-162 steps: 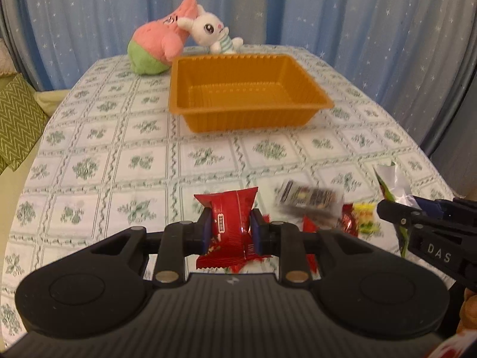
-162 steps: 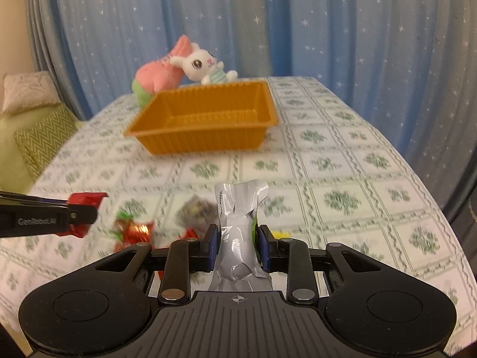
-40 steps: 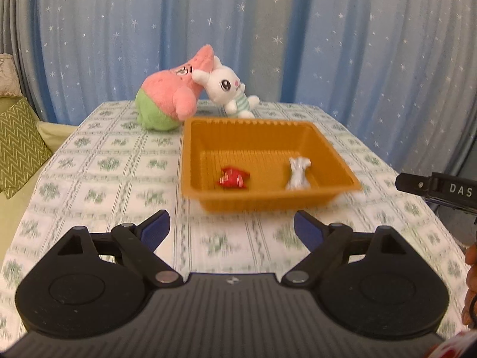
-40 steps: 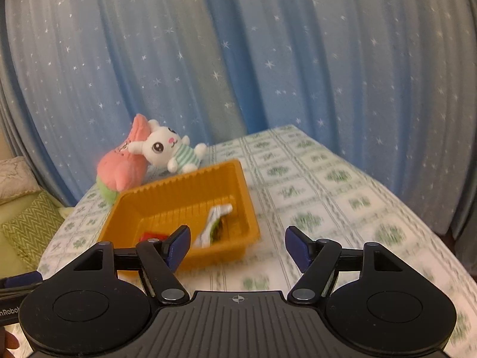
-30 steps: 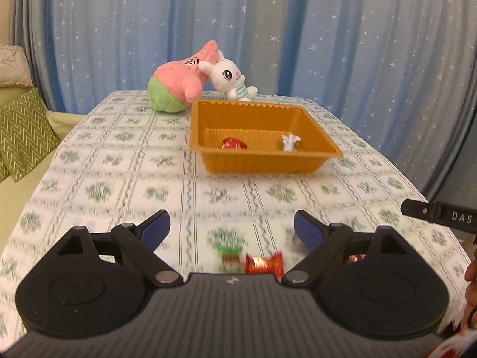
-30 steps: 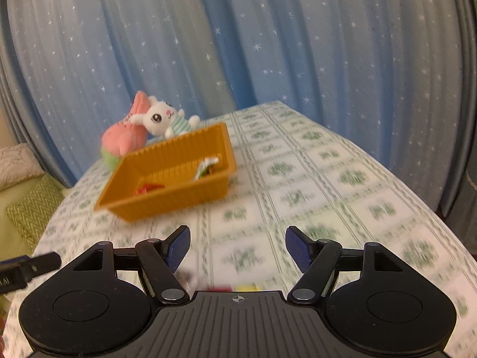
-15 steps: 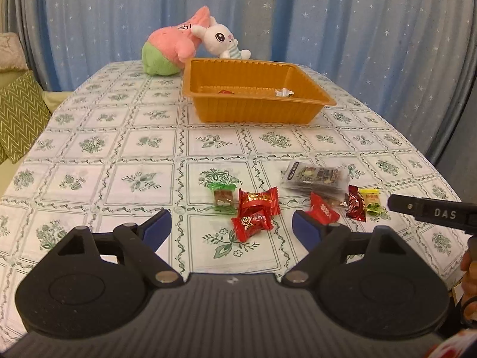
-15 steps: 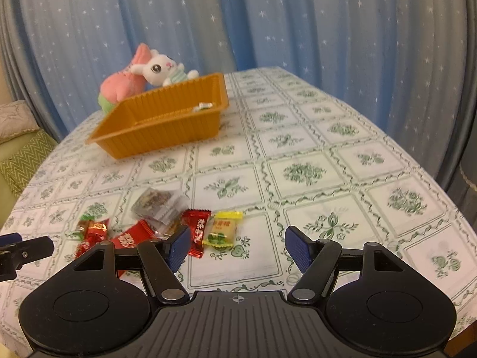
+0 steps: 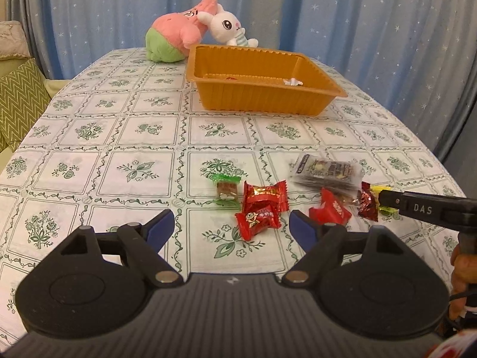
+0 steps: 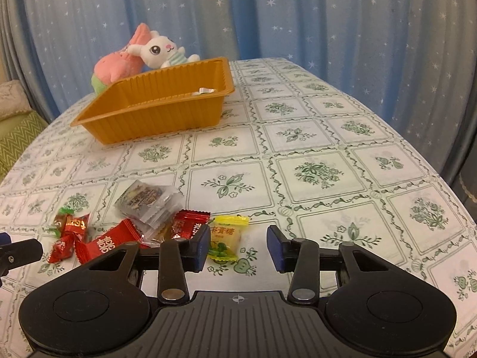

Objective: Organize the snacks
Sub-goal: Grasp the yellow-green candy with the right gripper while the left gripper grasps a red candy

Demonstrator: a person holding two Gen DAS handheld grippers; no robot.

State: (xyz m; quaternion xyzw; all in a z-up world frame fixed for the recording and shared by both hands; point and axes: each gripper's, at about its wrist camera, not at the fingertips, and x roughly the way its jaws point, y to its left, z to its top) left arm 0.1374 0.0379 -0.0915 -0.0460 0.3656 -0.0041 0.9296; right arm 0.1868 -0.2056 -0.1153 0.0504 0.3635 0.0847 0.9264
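Observation:
Several wrapped snacks lie on the near part of the table. In the left wrist view my open, empty left gripper (image 9: pixel 231 226) hovers over two red candies (image 9: pixel 262 205), with a green candy (image 9: pixel 226 189), a clear packet (image 9: pixel 326 171) and a red packet (image 9: pixel 329 208) nearby. In the right wrist view my open, empty right gripper (image 10: pixel 238 247) straddles a yellow candy (image 10: pixel 225 235), next to a dark red candy (image 10: pixel 187 226). The orange tray (image 9: pixel 262 95) stands farther back, also in the right wrist view (image 10: pixel 155 113), with a silver wrapper (image 10: pixel 204 91) inside.
Two plush toys, a pink one (image 9: pixel 176 37) and a white rabbit (image 9: pixel 228 29), sit behind the tray. A floral tablecloth (image 9: pixel 119 149) covers the table. Blue starred curtains hang behind. A green cushion (image 9: pixel 21 98) lies off the left edge.
Both grippers dropped their snacks in the tray, pulled back from it and came down low over the loose snacks. The right gripper's fingers have narrowed around the yellow candy.

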